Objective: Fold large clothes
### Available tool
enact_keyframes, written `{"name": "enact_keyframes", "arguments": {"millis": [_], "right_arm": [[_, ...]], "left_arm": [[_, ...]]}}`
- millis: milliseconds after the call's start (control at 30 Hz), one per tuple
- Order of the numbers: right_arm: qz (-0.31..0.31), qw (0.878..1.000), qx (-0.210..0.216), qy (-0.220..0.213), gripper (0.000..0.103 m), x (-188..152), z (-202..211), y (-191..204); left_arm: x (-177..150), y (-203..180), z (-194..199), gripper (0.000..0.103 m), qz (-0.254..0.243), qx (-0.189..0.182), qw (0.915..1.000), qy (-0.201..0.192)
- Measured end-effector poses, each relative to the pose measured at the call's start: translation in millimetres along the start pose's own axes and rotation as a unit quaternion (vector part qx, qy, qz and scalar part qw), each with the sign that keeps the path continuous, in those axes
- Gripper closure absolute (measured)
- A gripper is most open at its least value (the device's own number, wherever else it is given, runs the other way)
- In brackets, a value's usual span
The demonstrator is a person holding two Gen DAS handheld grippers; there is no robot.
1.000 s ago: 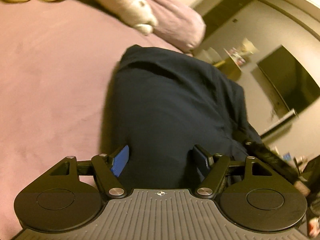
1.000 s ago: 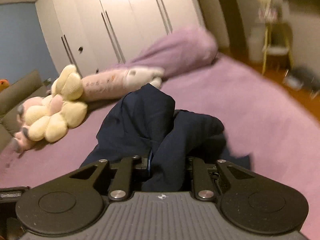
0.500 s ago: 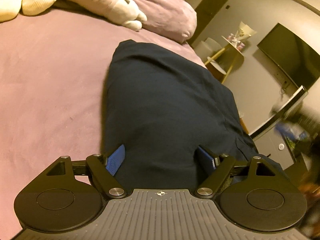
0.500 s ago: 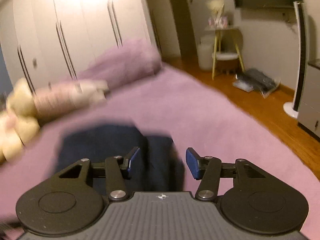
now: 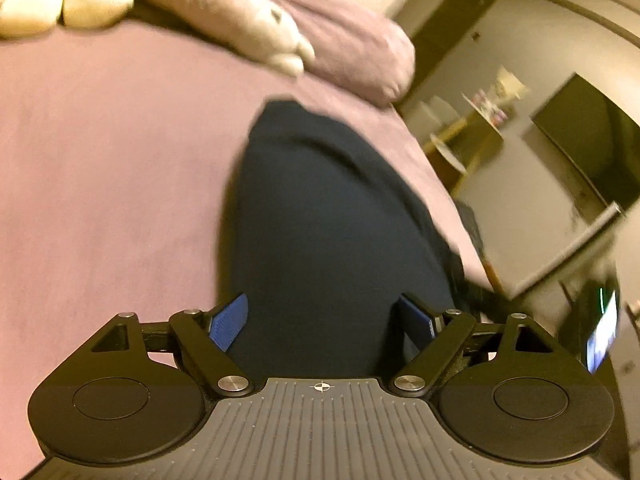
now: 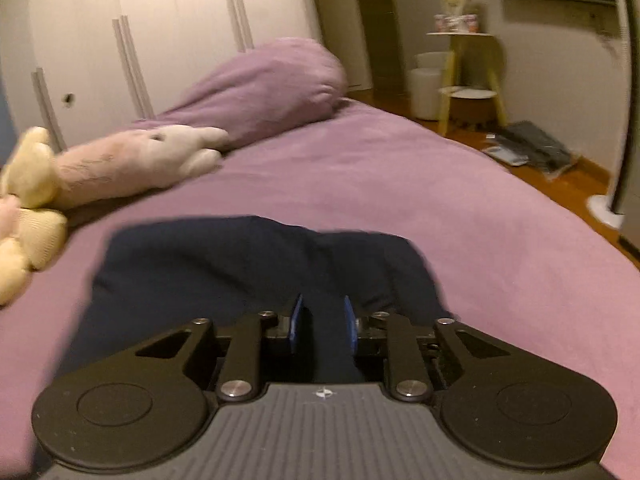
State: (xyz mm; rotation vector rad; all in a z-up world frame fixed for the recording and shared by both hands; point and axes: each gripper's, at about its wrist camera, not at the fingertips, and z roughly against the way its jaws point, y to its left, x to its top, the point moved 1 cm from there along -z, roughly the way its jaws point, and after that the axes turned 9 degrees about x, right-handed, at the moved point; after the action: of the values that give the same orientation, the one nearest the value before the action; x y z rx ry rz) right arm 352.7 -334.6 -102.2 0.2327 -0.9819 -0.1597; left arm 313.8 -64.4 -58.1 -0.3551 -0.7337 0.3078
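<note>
Item: dark navy cloth garment [image 6: 240, 264], lying flat on the mauve bed cover [image 6: 400, 184], at the near centre of both views. Its near end is hidden under both gripper bodies; in the left wrist view its 3 o'clock edge runs over the bed's side and is lost in shadow.

Left gripper [image 5: 322, 320]: blue-padded fingers [image 5: 228, 320] wide apart and opening, the garment [image 5: 320, 220] spread between them, no pad seen pressing on it.

Right gripper [image 6: 322, 320]: blue pads [image 6: 297, 322] drawn near together and closing on a raised ridge of the navy cloth that fills the gap between them.

Surroundings, right wrist view: pale pink long plush toy [image 6: 132, 160] at 10 o'clock, its printed side too blurred to read; cream plush toy [image 6: 24, 216] at 9 o'clock, cut off by the frame edge; mauve bolster pillow [image 6: 272, 84] at 12 o'clock; white wardrobe doors [image 6: 140, 20] behind; yellow-legged side table [image 6: 468, 76] at 1 o'clock, the small labelled items on it unreadable.

Left wrist view: dark wall screen [image 5: 592, 152] at 3 o'clock; a bright lit object at 4 o'clock is smeared beyond telling.
</note>
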Motion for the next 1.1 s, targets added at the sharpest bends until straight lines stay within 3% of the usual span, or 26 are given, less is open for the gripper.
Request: {"name": "enact_keyframes", "arguments": {"millis": [100,200,367,500,633,733,800,833,933,1100], "right_arm": [[-0.026,0.999,-0.01,-0.017,0.091,-10,0,-19],[-0.008,0.999,-0.024,-0.03,0.091,-18,-7,-13],[-0.028,0.998,-0.019,-0.052,0.091,-31,-16,-27],[-0.014,0.997,-0.016,-0.07,0.091,-41,-23,-23],[-0.012,0.998,-0.018,-0.055,0.09,-29,-20,-18],[-0.002,1.0,-0.018,-0.022,0.081,-6,-19,-7],[0.025,0.999,-0.028,-0.017,0.06,6,-23,3],[0.041,0.998,-0.039,-0.01,0.057,11,-29,8],[0.047,0.998,-0.046,0.011,0.057,6,-52,2],[0.021,0.999,-0.032,-0.014,0.056,-12,-58,-17]], "left_arm": [[28,-21,-21,0.014,0.019,0.039,0.9982,-0.042],[45,-39,-57,0.01,0.017,0.077,0.9951,-0.059],[27,-40,-110,0.0,-0.024,0.14,0.9879,-0.063],[21,-7,-133,0.0,0.039,0.105,0.9929,-0.041],[26,-11,-127,0.0,0.027,0.116,0.9921,-0.039],[27,-6,-128,0.0,0.036,0.12,0.9917,-0.031],[27,-11,-128,0.0,0.029,0.129,0.9906,-0.035],[27,-12,-128,0.0,0.026,0.132,0.9902,-0.037],[24,-13,-130,0.0,0.03,0.13,0.9903,-0.037],[25,-16,-128,0.0,0.025,0.134,0.99,-0.037]]}}
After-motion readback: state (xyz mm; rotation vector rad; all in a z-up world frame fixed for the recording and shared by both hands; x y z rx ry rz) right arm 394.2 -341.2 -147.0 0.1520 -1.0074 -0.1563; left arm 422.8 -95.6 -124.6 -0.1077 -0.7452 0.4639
